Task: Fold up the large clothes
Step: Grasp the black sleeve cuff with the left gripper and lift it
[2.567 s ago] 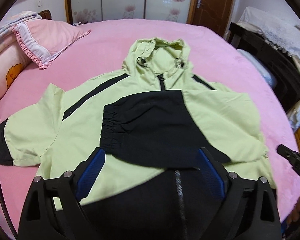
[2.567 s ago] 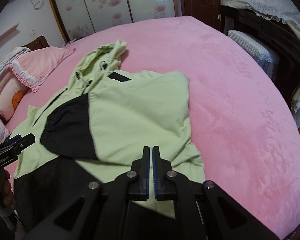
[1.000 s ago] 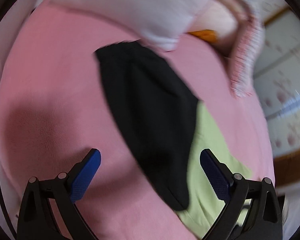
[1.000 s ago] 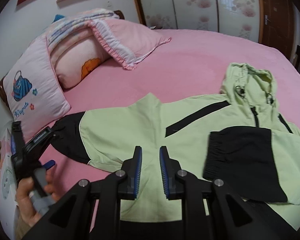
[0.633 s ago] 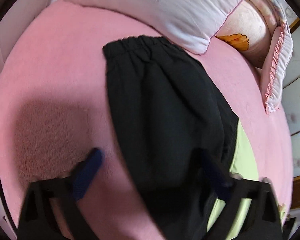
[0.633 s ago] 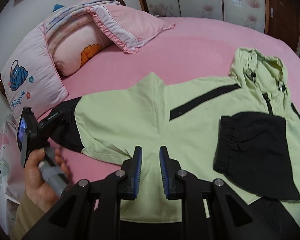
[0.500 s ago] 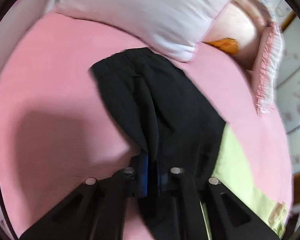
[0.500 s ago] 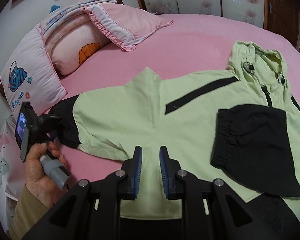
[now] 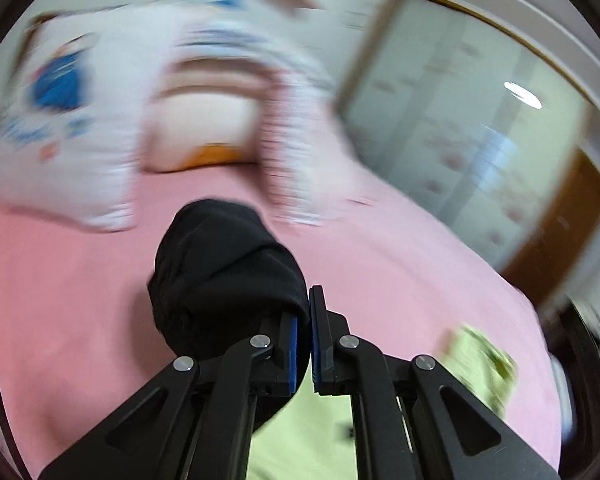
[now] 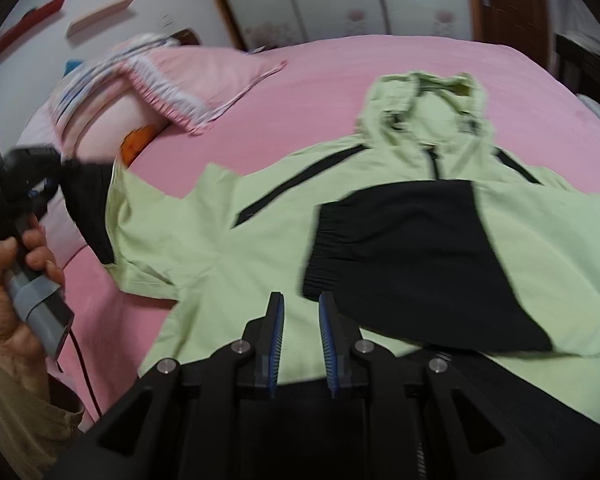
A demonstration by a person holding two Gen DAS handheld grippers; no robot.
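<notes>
Pink bedding carries a lime-and-black hooded jacket spread flat, one black sleeve already folded across its chest. At the bed's pillow side (pillows are blurred), the left gripper is clenched on the other black cuff, lifted off the bed. The right gripper hovers over the jacket's hem, slightly parted, grasping nothing.

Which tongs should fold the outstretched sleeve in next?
Left. The left tongs are already clamped on the black cuff of that sleeve; the right tongs hover empty over the jacket.
</notes>
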